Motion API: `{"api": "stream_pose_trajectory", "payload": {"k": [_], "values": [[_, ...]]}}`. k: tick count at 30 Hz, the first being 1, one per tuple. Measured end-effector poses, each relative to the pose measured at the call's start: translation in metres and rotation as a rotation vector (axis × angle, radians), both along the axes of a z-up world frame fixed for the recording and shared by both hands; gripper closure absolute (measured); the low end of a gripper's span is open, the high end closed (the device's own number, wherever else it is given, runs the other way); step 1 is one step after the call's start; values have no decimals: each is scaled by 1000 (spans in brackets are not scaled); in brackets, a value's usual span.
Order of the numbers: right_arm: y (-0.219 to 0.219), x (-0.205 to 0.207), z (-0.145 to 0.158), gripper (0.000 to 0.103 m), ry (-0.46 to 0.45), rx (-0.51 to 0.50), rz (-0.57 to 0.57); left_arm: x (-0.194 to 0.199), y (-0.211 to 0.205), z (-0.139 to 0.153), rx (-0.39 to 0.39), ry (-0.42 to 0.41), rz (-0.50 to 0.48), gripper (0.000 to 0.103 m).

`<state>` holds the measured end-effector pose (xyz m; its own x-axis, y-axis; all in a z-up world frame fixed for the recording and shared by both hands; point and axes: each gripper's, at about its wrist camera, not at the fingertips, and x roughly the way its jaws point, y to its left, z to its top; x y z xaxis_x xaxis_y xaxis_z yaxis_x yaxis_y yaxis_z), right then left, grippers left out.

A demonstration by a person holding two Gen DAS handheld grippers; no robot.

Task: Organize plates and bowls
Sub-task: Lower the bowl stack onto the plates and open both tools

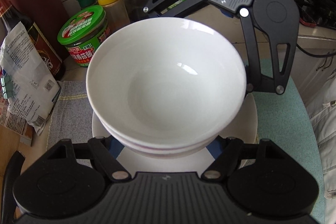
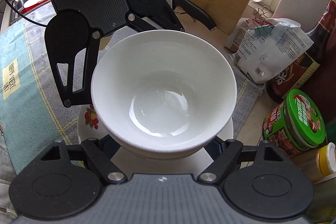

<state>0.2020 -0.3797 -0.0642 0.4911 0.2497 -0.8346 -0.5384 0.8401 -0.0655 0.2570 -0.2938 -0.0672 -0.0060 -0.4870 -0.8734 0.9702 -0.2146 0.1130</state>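
Stacked white bowls [image 1: 166, 140] hang clamped between left gripper [image 1: 164, 146] and right gripper [image 2: 166, 146], just over a flowered plate [image 2: 90, 119]; uneven squeeze or tilt could slide the top bowl [image 2: 163, 87] off, chipping both.

White bowl [image 1: 166, 81], a purple band on the one nested under it. Plate [image 2: 88, 119] white with red-and-yellow fruit print. Beside the bowl, a green-lidded jar [image 1: 86, 35] with red label. Cloth [image 2: 31, 77] teal, yellow-checked. Both grippers black.
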Motion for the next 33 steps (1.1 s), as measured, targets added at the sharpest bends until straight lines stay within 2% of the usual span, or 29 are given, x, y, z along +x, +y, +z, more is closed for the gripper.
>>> {"api": "stream_pose_trajectory", "payload": {"k": [10, 11, 13, 14, 19, 25, 27, 33], "values": [[2, 3, -1, 15, 2, -8, 5, 5, 1, -4, -7, 29, 18, 25], [1, 3, 0, 14, 3, -1, -1, 6, 1, -5, -6, 41, 24, 24], [1, 3, 0, 0, 3, 17, -4, 5, 3, -6, -10, 52, 27, 16], [2, 2, 2, 0, -6, 22, -1, 3, 5, -5, -21, 38, 25, 10], [4, -2, -1, 0, -18, -20, 2, -2, 15, -4, -34, -11, 55, 9], [1, -10, 3, 0, -39, -34, -21, -7, 40, 12, -138, -41, 210, 8], [1, -15, 4, 0, -43, -51, -24, -10, 49, 17, -169, -38, 277, 5], [0, -27, 10, 0, -40, -20, -93, -29, 83, 30, -288, -17, 540, 4]]}}
